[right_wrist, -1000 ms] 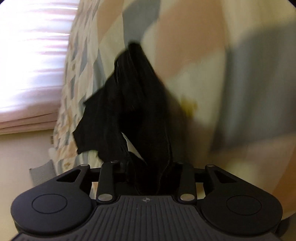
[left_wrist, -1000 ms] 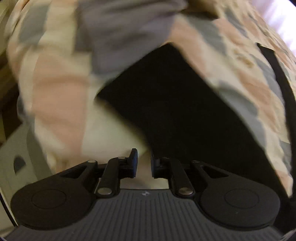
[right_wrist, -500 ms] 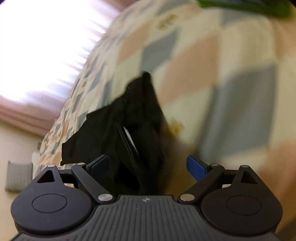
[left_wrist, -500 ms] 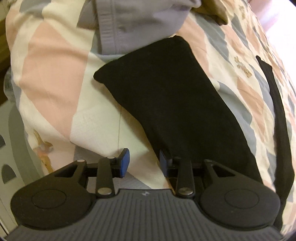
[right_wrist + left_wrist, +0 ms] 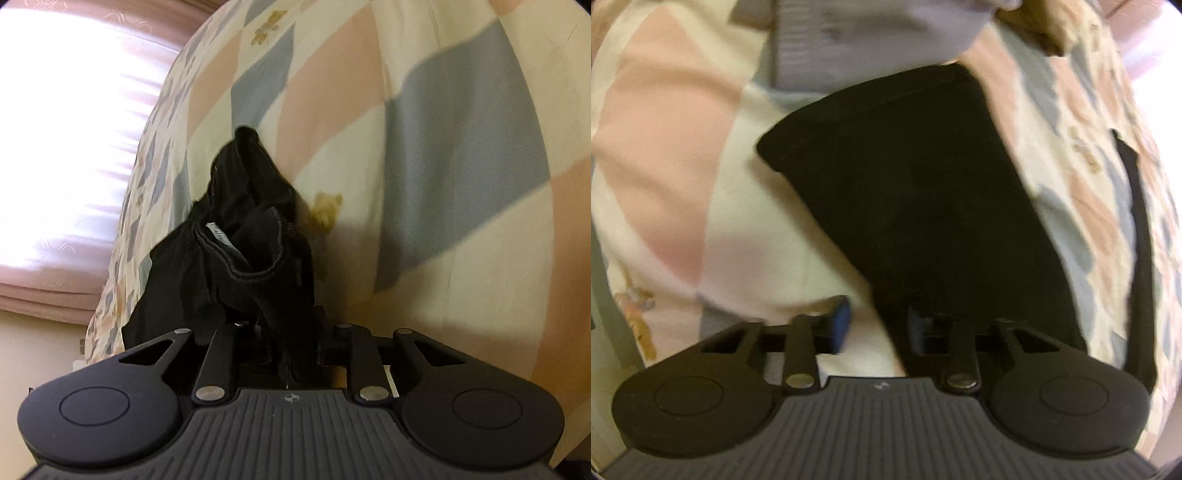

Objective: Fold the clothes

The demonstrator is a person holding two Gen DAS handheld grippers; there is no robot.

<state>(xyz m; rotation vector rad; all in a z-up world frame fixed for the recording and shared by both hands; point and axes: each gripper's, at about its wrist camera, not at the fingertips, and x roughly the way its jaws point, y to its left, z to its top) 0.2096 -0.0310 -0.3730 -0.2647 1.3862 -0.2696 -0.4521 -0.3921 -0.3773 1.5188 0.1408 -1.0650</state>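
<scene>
A black garment (image 5: 916, 192) lies flat on the checkered bedspread (image 5: 665, 155) in the left wrist view, one flat leg or sleeve reaching away from me. My left gripper (image 5: 877, 325) is open with blue pads showing, hovering at the cloth's near edge, nothing between its fingers. In the right wrist view the same black garment (image 5: 243, 236) is bunched, its waistband and white label showing. My right gripper (image 5: 284, 343) is shut on a fold of it.
A lilac-grey garment (image 5: 857, 40) lies beyond the black one, with a brown one (image 5: 1049, 33) beside it. A narrow black strip (image 5: 1141, 236) runs along the right. A bright curtained window (image 5: 66, 129) stands past the bed (image 5: 461, 177). A grey basket edge (image 5: 605, 295) shows at the left.
My left gripper opened and let go of the black cloth, then drew slightly nearer. My right gripper opened half a second ago and has shut again on the bunched cloth.
</scene>
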